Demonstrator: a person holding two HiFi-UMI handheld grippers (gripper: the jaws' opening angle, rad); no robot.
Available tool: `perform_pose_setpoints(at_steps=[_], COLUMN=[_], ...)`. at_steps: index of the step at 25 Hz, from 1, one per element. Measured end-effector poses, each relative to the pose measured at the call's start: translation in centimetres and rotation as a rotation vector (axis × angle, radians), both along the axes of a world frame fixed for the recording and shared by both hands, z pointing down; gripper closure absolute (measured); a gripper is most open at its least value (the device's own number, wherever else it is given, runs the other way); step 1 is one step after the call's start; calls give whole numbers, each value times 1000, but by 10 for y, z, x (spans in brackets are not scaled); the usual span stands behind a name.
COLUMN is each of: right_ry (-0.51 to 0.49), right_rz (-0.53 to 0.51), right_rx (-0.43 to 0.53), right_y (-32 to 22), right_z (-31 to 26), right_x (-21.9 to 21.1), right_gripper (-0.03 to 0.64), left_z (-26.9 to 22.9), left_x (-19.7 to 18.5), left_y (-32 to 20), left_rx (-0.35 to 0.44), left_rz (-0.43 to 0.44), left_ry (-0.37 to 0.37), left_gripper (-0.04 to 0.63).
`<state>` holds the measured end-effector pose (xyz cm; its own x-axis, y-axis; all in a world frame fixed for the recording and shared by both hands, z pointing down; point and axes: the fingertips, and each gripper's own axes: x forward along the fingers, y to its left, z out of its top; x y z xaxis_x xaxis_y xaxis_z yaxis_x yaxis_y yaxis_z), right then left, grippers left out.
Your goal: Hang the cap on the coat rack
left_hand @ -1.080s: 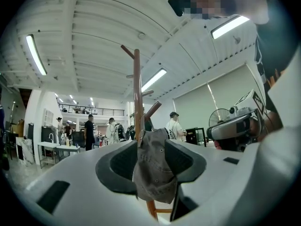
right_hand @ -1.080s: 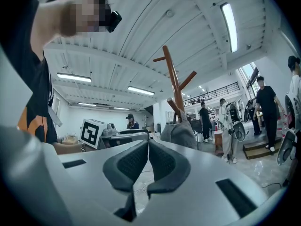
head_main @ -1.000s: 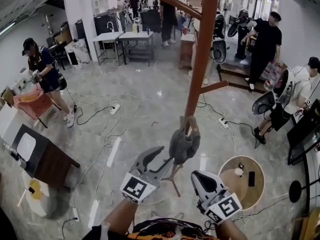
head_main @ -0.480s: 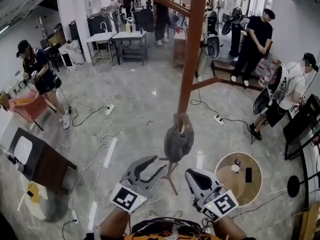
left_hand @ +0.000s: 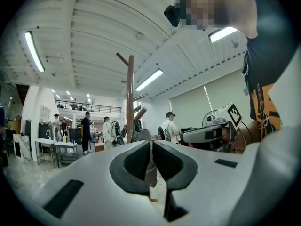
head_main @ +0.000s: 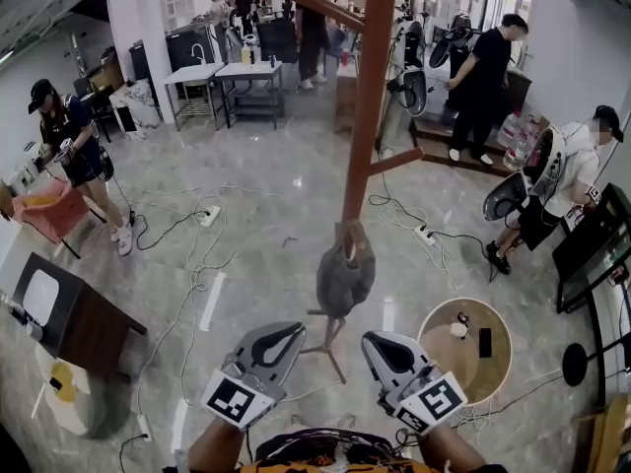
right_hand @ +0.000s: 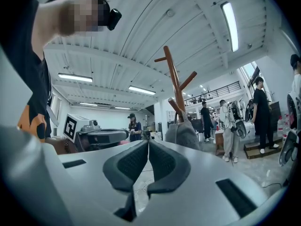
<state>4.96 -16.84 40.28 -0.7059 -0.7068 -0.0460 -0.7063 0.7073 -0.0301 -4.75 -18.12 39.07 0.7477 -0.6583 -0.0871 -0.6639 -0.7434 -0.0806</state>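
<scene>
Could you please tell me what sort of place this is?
Probably a large lab or workshop hall: metal work tables at the back, with cables and a power strip strewn over the glossy floor.

A glossy grey floor (head_main: pixel 266 215) strewn with cables (head_main: pixel 173 230) and a power strip (head_main: pixel 208 215) spreads beyond the fingers (head_main: pixel 254 331). Just right of them stands a round wooden table (head_main: pixel 444 353); well to their left is a dark cabinet (head_main: pixel 94 328). Far ahead are two grey tables (head_main: pixel 237 72) against white walls (head_main: pixel 133 18). Fans (head_main: pixel 505 197) and people stand off to the right. Overhead, strip lights (left_hand: pixel 34 51) line a white ribbed ceiling (left_hand: pixel 117 27).
</scene>
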Motion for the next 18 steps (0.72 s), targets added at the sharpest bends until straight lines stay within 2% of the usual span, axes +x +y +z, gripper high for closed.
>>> perform_pose_setpoints(at_steps=[18], right_ry=[-32], right_rz=[-16], right_rx=[3], right_y=[-8], right_z=[-4], right_x=[5], right_gripper=[595], left_z=[-2], left_x=[28], left_y=[9], left_rx=[-42], left_rz=[29], left_ry=[1], left_gripper=[572])
